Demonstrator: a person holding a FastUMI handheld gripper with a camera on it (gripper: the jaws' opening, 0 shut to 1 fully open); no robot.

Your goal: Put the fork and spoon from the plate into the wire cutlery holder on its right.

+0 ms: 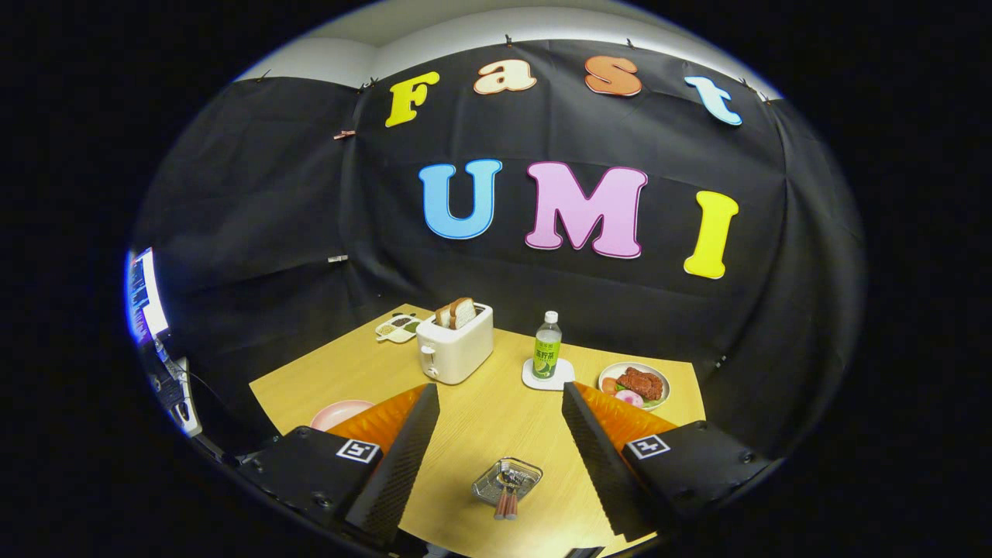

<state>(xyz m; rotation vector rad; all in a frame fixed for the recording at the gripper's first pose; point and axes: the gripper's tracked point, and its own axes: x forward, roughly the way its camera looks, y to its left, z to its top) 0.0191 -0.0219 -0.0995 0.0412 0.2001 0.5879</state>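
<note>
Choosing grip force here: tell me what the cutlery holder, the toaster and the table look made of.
Cutlery holder, between the open gripper fingers: thin metal wire or mesh, silvery glints, see-through walls. Toaster: likely smooth white plastic with a soft sheen, though painted metal is possible. Table: pale wood or wood-look laminate, faint grain, matte.

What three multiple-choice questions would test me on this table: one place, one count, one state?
1. Where does the bottle stand?
A. On a white coaster
B. On a pink plate
C. On the floor
2. How many bread slices stick out of the toaster?
A. None
B. Two
C. Five
3. How is the tool set?
A. Open, holding nothing
B. Shut on a cup
C. Shut on a knife

Answers: 1 A, the coaster lies under the bottle. 2 B, two brown slices rise from the slots. 3 A, its fingers stand wide apart, with the wire holder between them, untouched.
</note>
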